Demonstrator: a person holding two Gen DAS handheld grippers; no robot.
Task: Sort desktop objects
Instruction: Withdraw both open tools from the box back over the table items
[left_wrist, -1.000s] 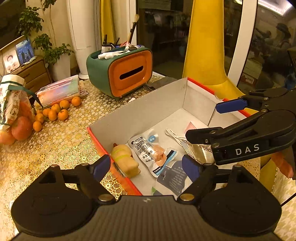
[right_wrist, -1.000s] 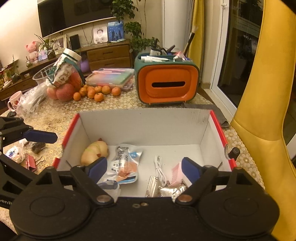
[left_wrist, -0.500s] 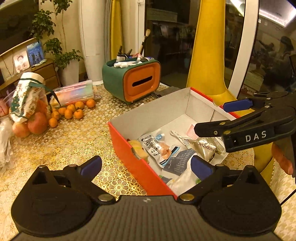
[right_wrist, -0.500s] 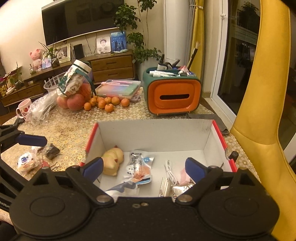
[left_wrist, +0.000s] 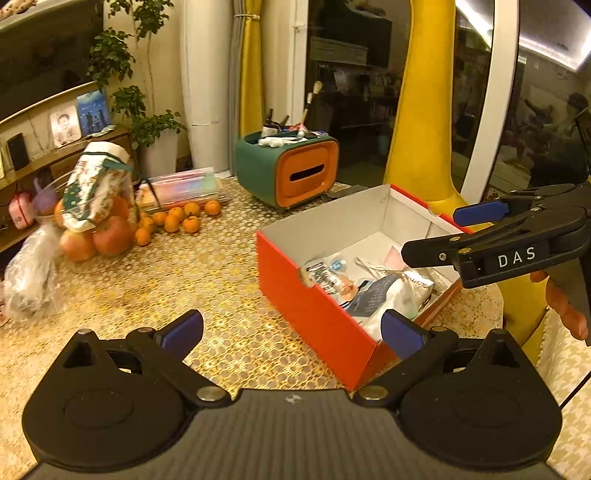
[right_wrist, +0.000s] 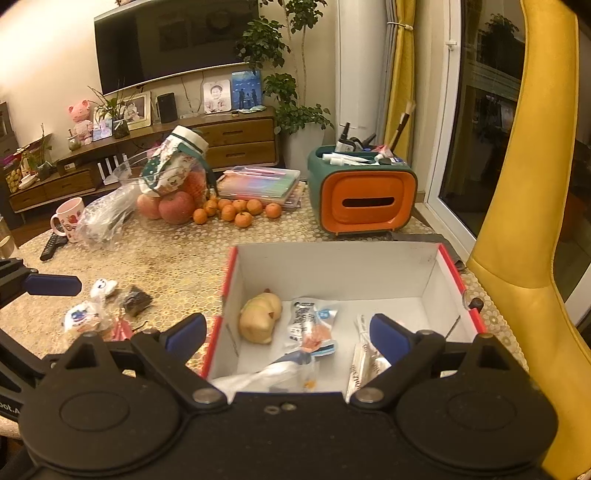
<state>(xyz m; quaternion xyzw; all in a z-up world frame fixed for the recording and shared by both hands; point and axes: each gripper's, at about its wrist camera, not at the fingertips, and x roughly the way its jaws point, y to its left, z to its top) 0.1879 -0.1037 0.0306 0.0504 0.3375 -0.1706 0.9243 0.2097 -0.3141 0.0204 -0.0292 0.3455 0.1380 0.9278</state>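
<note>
A red box with a white inside (right_wrist: 332, 262) (left_wrist: 314, 306) stands on the table. It holds a yellow plush toy (right_wrist: 260, 317), a snack packet (right_wrist: 312, 326) (left_wrist: 325, 277), a white cable and foil packs. My left gripper (left_wrist: 291, 328) is open and empty, above the table to the left of the box. My right gripper (right_wrist: 288, 334) is open and empty, above the box's near edge; it shows from the side in the left wrist view (left_wrist: 476, 225). Small loose items (right_wrist: 103, 302) lie on the table left of the box.
A green and orange tissue holder (right_wrist: 364, 195) (left_wrist: 291, 170) stands behind the box. Small oranges (right_wrist: 236, 212), apples in a bag (right_wrist: 170, 199), a flat plastic case (right_wrist: 258, 181), a mug (right_wrist: 70, 218) and a remote lie at the back left. A yellow chair (right_wrist: 532, 221) is on the right.
Both grippers have pulled back and up from the box, the left one also to the left. More of the table now shows. Both stay open and empty.
</note>
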